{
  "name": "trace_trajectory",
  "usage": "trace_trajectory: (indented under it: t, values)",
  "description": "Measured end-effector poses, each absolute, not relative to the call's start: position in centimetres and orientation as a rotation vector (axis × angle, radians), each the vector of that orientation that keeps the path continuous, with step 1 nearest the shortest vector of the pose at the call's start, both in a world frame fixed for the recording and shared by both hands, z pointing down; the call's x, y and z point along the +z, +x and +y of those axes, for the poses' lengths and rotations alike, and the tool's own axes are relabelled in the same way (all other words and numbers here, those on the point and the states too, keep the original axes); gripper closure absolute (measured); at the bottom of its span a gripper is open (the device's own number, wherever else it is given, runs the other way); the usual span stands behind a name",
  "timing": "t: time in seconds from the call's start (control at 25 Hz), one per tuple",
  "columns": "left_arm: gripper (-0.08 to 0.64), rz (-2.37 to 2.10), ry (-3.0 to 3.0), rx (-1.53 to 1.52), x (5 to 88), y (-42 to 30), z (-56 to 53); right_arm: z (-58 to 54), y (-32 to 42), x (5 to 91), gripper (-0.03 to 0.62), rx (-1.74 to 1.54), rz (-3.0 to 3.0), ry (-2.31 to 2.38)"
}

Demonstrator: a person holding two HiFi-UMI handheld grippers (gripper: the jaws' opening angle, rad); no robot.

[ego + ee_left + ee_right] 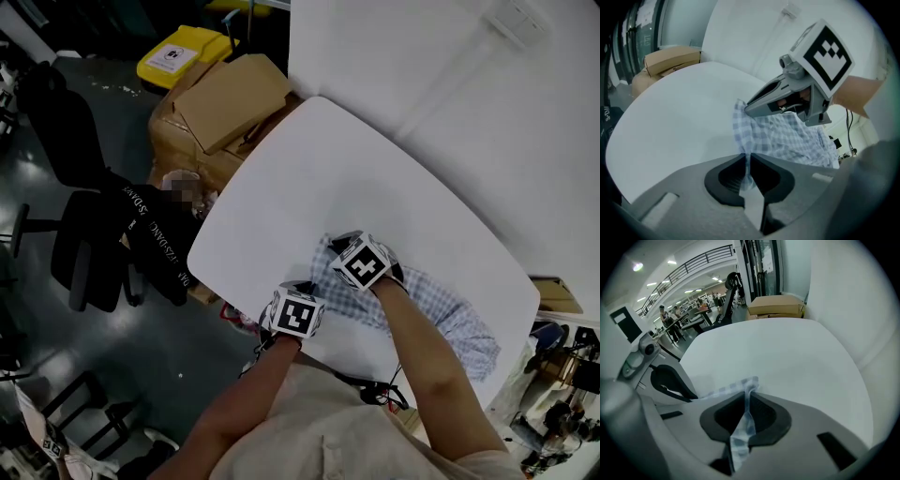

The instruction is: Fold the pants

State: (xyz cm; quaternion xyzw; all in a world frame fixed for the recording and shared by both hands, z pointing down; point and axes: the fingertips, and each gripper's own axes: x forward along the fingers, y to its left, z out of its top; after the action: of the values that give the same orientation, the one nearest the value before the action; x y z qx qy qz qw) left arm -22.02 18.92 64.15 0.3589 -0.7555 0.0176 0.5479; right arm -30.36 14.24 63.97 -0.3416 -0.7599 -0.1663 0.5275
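I see the pants (441, 314) in a pale blue and white check; the table (309, 169) is plain white; the left gripper (746, 164) and the right gripper (746, 404) are both grey with black linings inside the jaws; their marker cubes (298, 314) are white with black square patterns; the cardboard boxes (225, 108) are brown; the bin (183, 52) is yellow; the chair (70, 141) is black; the garment (159, 248) is black with white lettering; the person's shirt (328, 436) is beige.
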Motion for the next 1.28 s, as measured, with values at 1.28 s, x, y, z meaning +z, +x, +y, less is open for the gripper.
trace_trajectory:
  t: [1.28]
  values:
    - [0.366,-1.865,0.81,0.453,63.1,-36.8,33.5,26.1,-43.3,60.4,0.476,-0.103,-2.08,-0.757]
